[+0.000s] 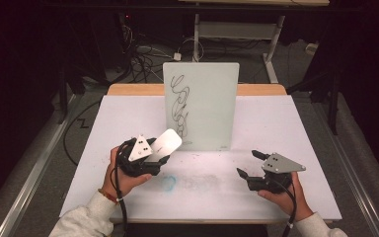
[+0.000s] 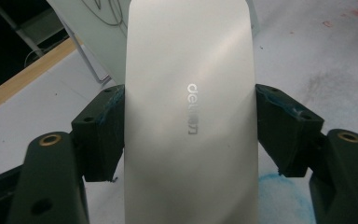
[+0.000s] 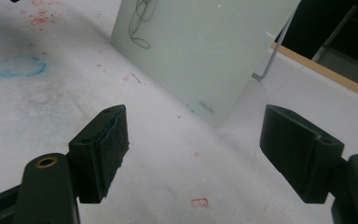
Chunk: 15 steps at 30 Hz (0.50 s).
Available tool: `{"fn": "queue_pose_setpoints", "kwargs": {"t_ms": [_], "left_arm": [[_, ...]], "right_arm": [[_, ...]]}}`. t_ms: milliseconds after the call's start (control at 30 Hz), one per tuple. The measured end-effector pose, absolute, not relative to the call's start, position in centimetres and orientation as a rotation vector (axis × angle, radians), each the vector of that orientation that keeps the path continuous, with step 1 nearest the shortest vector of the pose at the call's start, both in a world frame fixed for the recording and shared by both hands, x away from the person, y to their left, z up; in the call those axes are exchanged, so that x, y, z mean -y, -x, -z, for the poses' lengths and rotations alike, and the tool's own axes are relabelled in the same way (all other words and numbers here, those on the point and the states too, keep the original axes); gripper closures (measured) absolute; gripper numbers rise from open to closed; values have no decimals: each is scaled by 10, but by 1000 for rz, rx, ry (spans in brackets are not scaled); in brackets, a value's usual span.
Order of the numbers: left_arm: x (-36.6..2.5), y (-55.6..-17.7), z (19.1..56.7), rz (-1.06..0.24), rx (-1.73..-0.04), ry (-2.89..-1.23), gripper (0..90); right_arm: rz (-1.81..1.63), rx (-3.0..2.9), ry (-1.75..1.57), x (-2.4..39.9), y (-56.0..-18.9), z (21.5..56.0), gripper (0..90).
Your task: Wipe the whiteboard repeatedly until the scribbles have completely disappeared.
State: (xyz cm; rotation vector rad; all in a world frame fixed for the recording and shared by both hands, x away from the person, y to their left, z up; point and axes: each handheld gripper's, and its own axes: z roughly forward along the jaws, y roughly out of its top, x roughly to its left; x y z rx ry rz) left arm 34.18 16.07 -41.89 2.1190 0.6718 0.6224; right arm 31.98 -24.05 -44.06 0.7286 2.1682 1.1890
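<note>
High view: one whiteboard [image 1: 201,106] with black scribbles stands upright toward the table's [image 1: 286,128] far edge. The left gripper [image 1: 160,153] clamps one white eraser [image 1: 167,141] just before it; the right gripper [image 1: 249,164] hangs open, empty.

Left gripper view: both jaws press the eraser's [image 2: 189,116] sides.

Right gripper view: jaws wide apart, whiteboard [image 3: 205,51] beyond.

— What stands at the far middle of the white-topped bench [image 1: 276,128]?
— An upright pale glass board [image 1: 201,106] with black scribbles.
— Anything nearer?
— A smudged blue ring [image 1: 169,182] drawn on the bench, near centre-left.
</note>
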Motion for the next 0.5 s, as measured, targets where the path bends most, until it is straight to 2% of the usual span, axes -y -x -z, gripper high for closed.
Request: {"fn": "queue_pose_setpoints", "kwargs": {"t_ms": [233,333,500], "left_arm": [[-157,-350,414,-687,-715,-2087,291],[-156,-359,405,-781,-736,-2068,291],[-158,-370,398,-830,-739,-2028,291]], "right_arm": [[-1202,-2142,-721,238,-325,440,251],[-1206,-2139,-729,238,-324,440,246],[-1185,-2140,-729,240,-322,441,240]]}}
